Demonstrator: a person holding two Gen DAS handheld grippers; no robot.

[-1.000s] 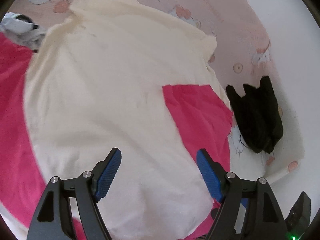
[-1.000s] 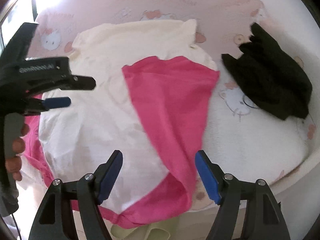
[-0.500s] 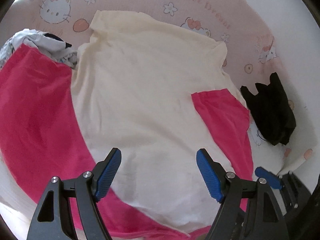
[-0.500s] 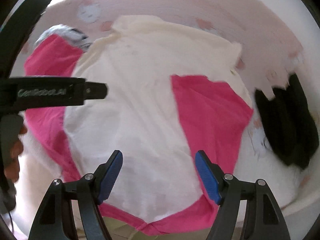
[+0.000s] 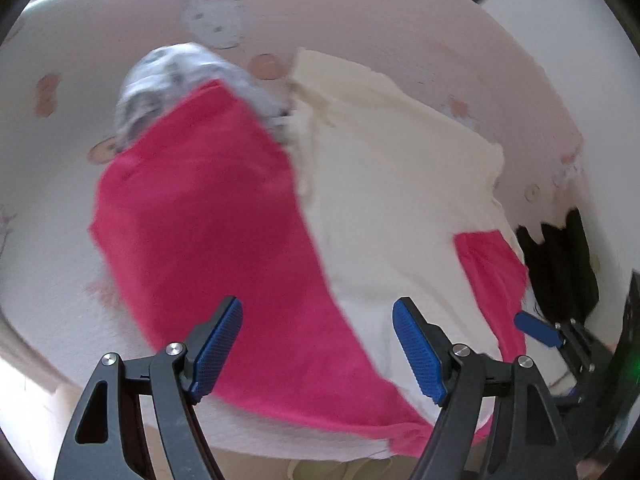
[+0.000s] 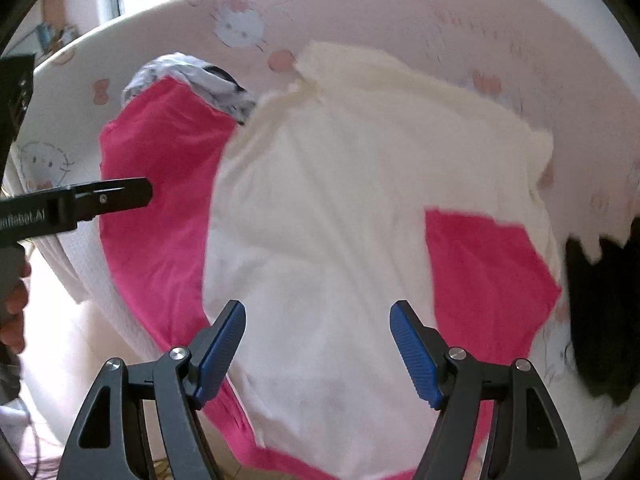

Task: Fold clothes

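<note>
While both tools hover over the bed point(image 5: 52, 216), the cream garment point(image 6: 340, 208) lies spread across the middle of it, on top of a pink garment point(image 5: 200, 220) that shows on either side. The left gripper point(image 5: 318, 344) hangs above the pink cloth with its fingers wide and nothing between them. The right gripper point(image 6: 318, 344) is over the cream cloth, fingers just as wide, also empty. Over at the far left edge, a crumpled grey-and-white patterned garment point(image 6: 192, 76) sits partly tucked under the pink one and touches the cream one's corner. A black garment point(image 6: 600, 320) lies bunched at the right, just beside the pink edge. The sheet is pink and white with cartoon cat faces. In the right wrist view, a person's hand point(image 6: 14, 300) grips the left tool's handle.
</note>
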